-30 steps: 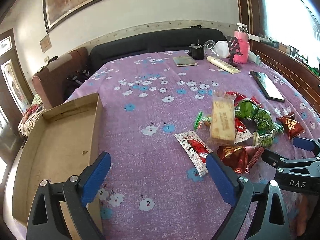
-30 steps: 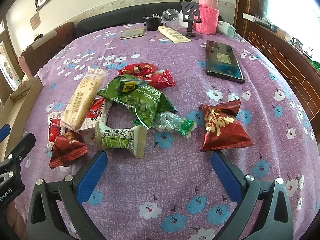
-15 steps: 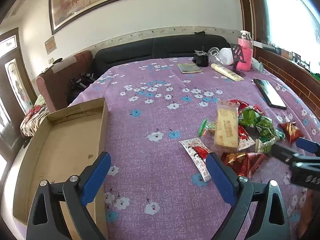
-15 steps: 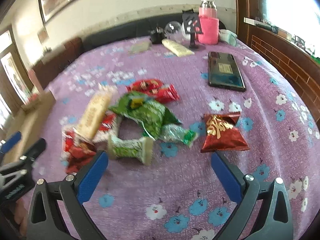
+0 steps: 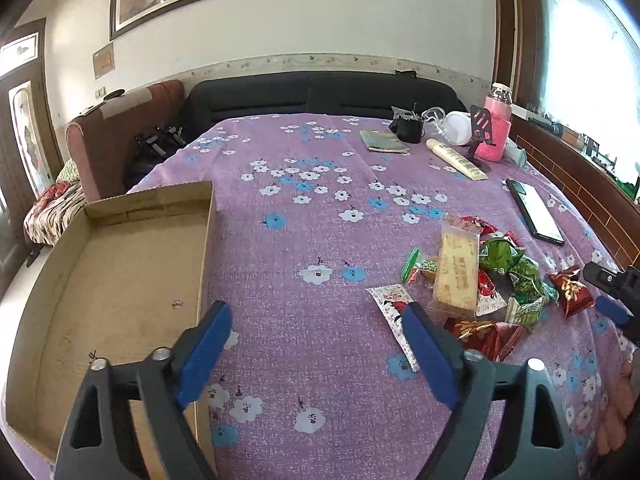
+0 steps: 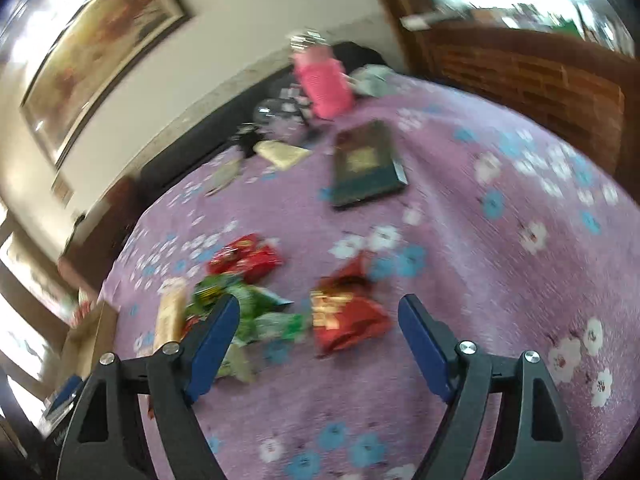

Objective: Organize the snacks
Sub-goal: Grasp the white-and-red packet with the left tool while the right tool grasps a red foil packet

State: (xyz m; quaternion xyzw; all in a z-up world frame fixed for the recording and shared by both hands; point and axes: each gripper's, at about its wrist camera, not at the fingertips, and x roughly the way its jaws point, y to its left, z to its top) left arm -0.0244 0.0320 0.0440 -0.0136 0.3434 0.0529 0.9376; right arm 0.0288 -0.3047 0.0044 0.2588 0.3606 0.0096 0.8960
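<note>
Daylight floods in from the window [image 5: 592,40] on the right, blown out to white glare in both views. The left wrist view is sharp and evenly lit, with soft, faint shadows on the purple tablecloth [image 5: 320,240]. The right wrist view is tilted and heavily motion-blurred; the snack packets [image 6: 280,300] smear. Both fisheye pictures bend straight lines and darken to black at the corners.
</note>
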